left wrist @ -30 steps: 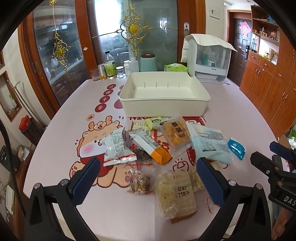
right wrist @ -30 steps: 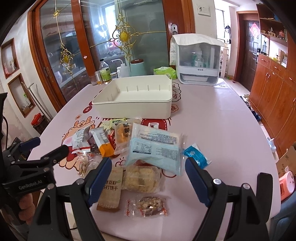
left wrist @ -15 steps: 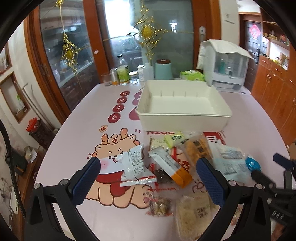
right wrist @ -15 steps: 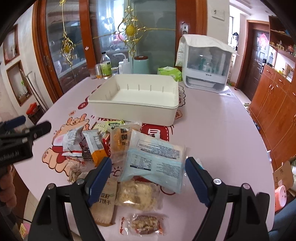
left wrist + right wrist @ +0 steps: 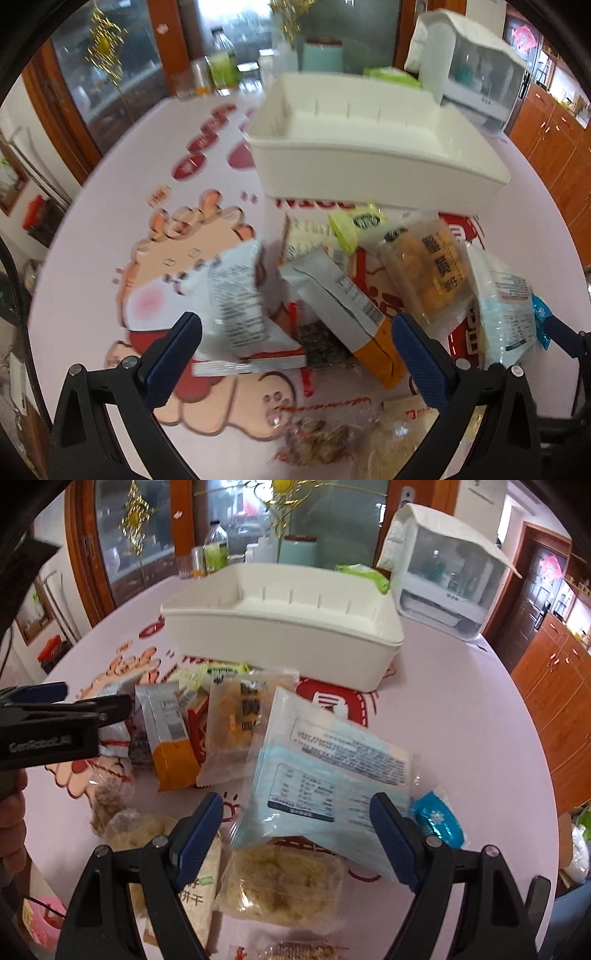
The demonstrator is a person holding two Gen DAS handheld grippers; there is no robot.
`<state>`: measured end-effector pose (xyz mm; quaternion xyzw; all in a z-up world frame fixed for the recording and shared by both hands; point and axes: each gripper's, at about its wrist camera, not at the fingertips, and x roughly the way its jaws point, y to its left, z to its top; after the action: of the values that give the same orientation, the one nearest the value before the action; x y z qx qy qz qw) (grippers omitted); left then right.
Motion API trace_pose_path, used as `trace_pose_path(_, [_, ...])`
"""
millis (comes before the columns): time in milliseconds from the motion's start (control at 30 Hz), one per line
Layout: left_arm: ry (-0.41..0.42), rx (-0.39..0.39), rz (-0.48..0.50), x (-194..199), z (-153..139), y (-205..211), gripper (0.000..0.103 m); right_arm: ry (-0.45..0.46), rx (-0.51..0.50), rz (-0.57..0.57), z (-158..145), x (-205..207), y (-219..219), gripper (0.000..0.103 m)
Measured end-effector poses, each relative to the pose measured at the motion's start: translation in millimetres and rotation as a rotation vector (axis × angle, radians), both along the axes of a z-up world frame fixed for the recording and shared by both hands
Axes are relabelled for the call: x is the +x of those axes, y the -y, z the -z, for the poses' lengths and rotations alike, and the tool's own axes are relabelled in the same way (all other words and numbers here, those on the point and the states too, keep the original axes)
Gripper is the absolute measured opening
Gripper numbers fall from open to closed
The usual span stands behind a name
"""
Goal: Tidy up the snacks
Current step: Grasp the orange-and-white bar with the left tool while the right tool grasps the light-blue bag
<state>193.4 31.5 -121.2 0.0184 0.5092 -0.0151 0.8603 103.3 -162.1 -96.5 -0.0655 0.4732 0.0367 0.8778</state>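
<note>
**Both claws wide over the snack pile**

The left gripper (image 5: 295, 345) hangs spread wide above a white packet (image 5: 236, 310) and an orange-ended packet (image 5: 347, 314). The right gripper (image 5: 297, 827) gapes equally wide over the pale-blue packet (image 5: 325, 771), gripping nothing. The snacks lie heaped on the table (image 5: 461, 709) just before the cream bin (image 5: 280, 635)

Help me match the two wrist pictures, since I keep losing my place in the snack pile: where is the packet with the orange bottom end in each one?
Left wrist: the orange-ended packet lies centre-right, slanting down toward the right finger, its orange end nearest the camera.
Right wrist: the same packet lies left of centre, near the other gripper.
Shared landmark: the white bin behind the pile.
</note>
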Motion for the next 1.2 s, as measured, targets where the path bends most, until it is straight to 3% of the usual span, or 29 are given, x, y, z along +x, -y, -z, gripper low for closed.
trace_pose_path(133, [-0.052, -0.004, 0.007, 15.8, 23.8, 7.6, 0.1, -0.019, -0.035, -0.014, 13.5, 5.6, -7.3, 0.082])
trace_pose_path(467, [-0.032, 0.127, 0.045, 35.6, 36.0, 33.8, 0.1, -0.016, -0.149, -0.013, 36.2, 20.9, -16.3, 0.082])
trace_pose_path(600, [-0.05, 0.098, 0.1, 37.7, 35.9, 52.1, 0.098, -0.014, -0.191, -0.007, 40.2, 23.4, -15.6, 0.082])
trace_pose_path(667, [-0.054, 0.121, 0.108, 38.2, 37.9, 58.9, 0.098, -0.014, -0.201, 0.0, 41.4, 24.7, -12.3, 0.081])
trace_pose_path(800, [-0.113, 0.135, 0.079, 41.4, 47.4, 58.0, 0.098, -0.013, -0.223, 0.019, 44.1, 28.5, -7.0, 0.065])
trace_pose_path(900, [-0.195, 0.074, 0.052, 45.1, 60.9, 49.9, 0.098, -0.006, -0.238, 0.034, 45.8, 30.7, -2.2, 0.057])
trace_pose_path(933, [-0.221, 0.051, 0.044, 46.7, 66.9, 47.2, 0.098, 0.001, -0.243, 0.041, 45.6, 31.3, -0.2, 0.046])
trace_pose_path(1000, [-0.22, 0.0, 0.023, 48.2, 67.4, 43.4, 0.089, 0.03, -0.26, 0.055, 42.3, 31.2, 3.1, 0.039])
trace_pose_path(1033, [-0.2, -0.003, 0.022, 48.6, 63.2, 44.2, 0.07, 0.03, -0.247, 0.057, 41.1, 31.7, 5.7, 0.037])
trace_pose_path(1100, [-0.178, -0.007, 0.013, 50.5, 54.2, 46.1, 0.051, 0.038, -0.23, 0.052, 38.5, 31.1, 8.9, 0.031])
trace_pose_path(1167, [-0.165, -0.024, 0.006, 51.3, 47.4, 46.1, 0.046, 0.055, -0.225, 0.049, 33.4, 28.0, 8.4, 0.023])
trace_pose_path(1200, [-0.147, -0.02, 0.006, 50.3, 41.4, 47.6, 0.038, 0.065, -0.224, 0.048, 30.2, 26.3, 8.0, 0.023])
